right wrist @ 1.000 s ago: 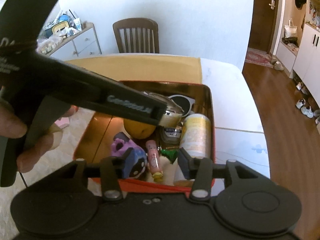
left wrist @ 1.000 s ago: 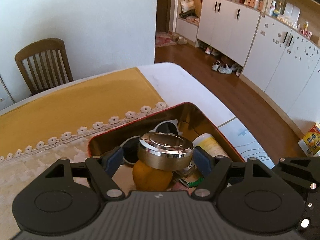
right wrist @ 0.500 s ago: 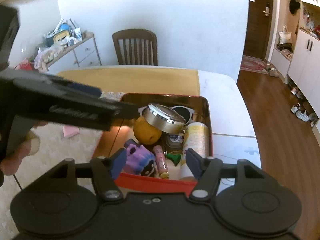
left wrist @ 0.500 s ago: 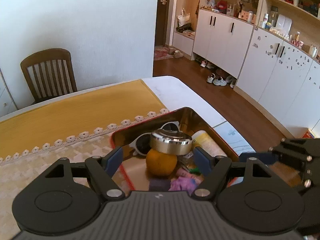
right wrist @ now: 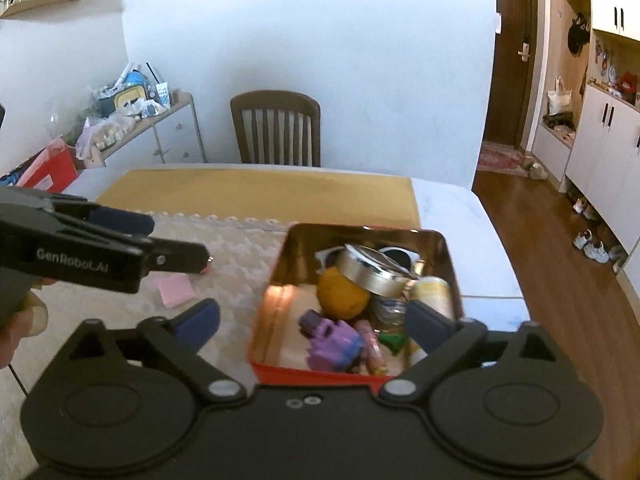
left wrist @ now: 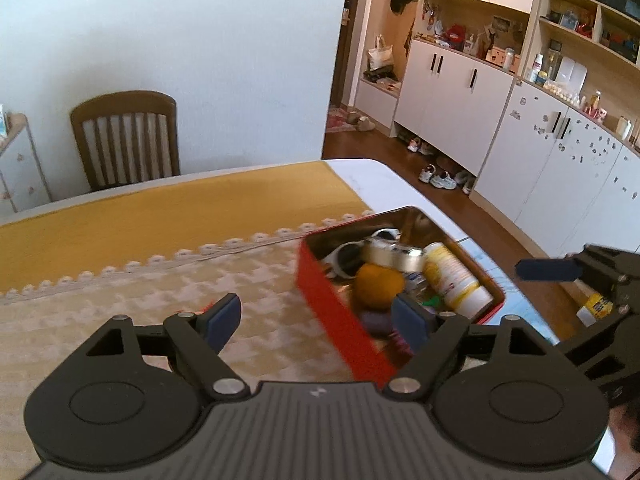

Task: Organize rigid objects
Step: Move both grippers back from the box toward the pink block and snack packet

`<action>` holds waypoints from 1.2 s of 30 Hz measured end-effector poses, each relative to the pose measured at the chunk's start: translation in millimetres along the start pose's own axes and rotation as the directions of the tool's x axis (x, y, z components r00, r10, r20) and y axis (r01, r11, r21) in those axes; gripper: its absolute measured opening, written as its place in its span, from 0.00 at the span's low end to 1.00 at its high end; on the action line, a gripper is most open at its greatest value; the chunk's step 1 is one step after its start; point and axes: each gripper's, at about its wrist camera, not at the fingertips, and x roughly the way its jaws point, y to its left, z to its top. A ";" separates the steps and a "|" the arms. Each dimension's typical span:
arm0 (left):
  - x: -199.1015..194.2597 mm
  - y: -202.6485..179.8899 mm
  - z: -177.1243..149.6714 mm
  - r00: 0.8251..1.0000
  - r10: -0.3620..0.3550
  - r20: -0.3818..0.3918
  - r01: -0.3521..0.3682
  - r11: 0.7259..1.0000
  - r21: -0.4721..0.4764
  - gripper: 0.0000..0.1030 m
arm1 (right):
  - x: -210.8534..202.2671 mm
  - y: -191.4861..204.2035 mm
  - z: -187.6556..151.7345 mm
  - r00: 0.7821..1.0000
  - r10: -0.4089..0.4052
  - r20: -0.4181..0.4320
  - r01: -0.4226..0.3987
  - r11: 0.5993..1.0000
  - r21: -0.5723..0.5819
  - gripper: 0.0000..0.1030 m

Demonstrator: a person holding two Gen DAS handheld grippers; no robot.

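Note:
A red tin box (right wrist: 280, 280) (left wrist: 336, 312) stands on the table, gold inside. In it lie a round silver tin (right wrist: 374, 270) (left wrist: 394, 256) leaning on an orange (right wrist: 342, 294) (left wrist: 378, 284), a purple toy (right wrist: 332, 340), a pink tube (right wrist: 372, 344), a yellow-white bottle (left wrist: 454, 276) (right wrist: 434, 292) and sunglasses (left wrist: 344, 258). My left gripper (left wrist: 316, 322) is open and empty, left of and above the box; it also shows in the right wrist view (right wrist: 160, 240). My right gripper (right wrist: 312, 324) is open and empty over the box's near edge.
A pink pad (right wrist: 176, 290) lies on the cream cloth (left wrist: 160, 300) left of the box. A yellow runner (left wrist: 160, 212) covers the far table. A wooden chair (right wrist: 276, 128) stands behind. White cupboards (left wrist: 520, 140) and wooden floor lie to the right.
My left gripper has pulled back up and to the left, away from the silver tin, which stays in the box on the orange. My right gripper has lifted a little.

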 end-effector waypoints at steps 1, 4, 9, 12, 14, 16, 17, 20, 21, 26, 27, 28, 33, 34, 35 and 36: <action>-3.4 4.8 -3.1 1.000 0.006 0.007 -0.006 1.000 0.005 0.81 | 0.2 5.2 0.0 1.000 0.004 0.004 -0.004 1.000 0.002 1.00; -11.0 20.1 -11.3 1.000 0.017 0.010 -0.018 1.000 0.016 0.81 | 3.7 22.2 1.5 1.000 0.007 0.004 -0.007 1.000 0.013 1.00; -17.9 46.1 -24.0 1.000 0.009 0.009 -0.009 1.000 0.025 0.81 | 13.6 47.9 5.8 1.000 0.006 0.000 -0.006 1.000 0.026 1.00; -17.8 61.0 -32.0 1.000 0.004 0.002 -0.004 1.000 0.029 0.83 | 21.1 59.8 9.1 1.000 0.006 -0.001 -0.006 0.999 0.043 1.00; -16.6 69.4 -38.4 1.000 0.010 0.006 -0.010 0.999 0.040 0.84 | 27.4 66.1 13.5 1.000 0.010 -0.004 -0.010 0.998 0.058 1.00; -14.7 76.6 -43.6 1.000 0.013 0.007 -0.014 0.998 0.054 0.85 | 34.4 72.2 18.6 1.000 0.015 -0.010 -0.014 0.998 0.067 1.00; -13.7 80.3 -46.1 1.000 0.007 0.012 -0.007 0.998 0.056 0.86 | 38.3 75.5 21.4 1.000 0.018 -0.012 -0.017 0.998 0.068 1.00; -10.9 91.3 -53.6 1.000 -0.006 0.030 0.005 0.999 0.050 1.00 | 50.9 86.2 29.7 1.000 0.017 -0.025 -0.015 0.998 0.062 1.00; -9.9 94.5 -55.0 0.999 -0.011 0.039 0.009 0.999 0.045 1.00 | 55.5 89.5 32.7 0.999 0.019 -0.030 -0.017 0.998 0.060 1.00; 6.2 106.3 -63.1 0.999 -0.039 0.036 0.037 0.998 0.043 1.00 | 84.8 104.0 44.4 0.996 0.040 -0.083 -0.036 0.998 0.058 1.00; 9.5 107.7 -64.5 0.999 -0.042 0.035 0.040 0.998 0.045 1.00 | 91.0 106.5 46.0 0.995 0.042 -0.094 -0.037 0.998 0.052 1.00; 13.7 109.1 -66.4 0.998 -0.049 0.030 0.047 0.998 0.048 1.00 | 98.1 108.9 48.0 0.993 0.042 -0.107 -0.037 0.998 0.047 1.00; 34.2 112.1 -74.3 0.996 -0.084 0.001 0.084 0.995 0.058 1.00 | 136.8 114.5 53.6 0.981 0.071 -0.182 -0.058 0.995 0.076 1.00; 37.9 111.9 -76.1 0.997 -0.082 0.004 0.081 0.995 0.062 1.00 | 143.8 115.6 54.2 0.978 0.074 -0.194 -0.060 0.995 0.079 1.00; 41.1 111.1 -77.2 0.997 -0.080 0.008 0.079 0.995 0.069 1.00 | 151.0 117.4 55.0 0.976 0.070 -0.207 -0.055 0.996 0.077 1.00; 44.7 110.0 -78.1 0.997 -0.078 0.007 0.077 0.994 0.076 1.00 | 158.1 119.1 55.8 0.973 0.069 -0.222 -0.054 0.996 0.074 1.00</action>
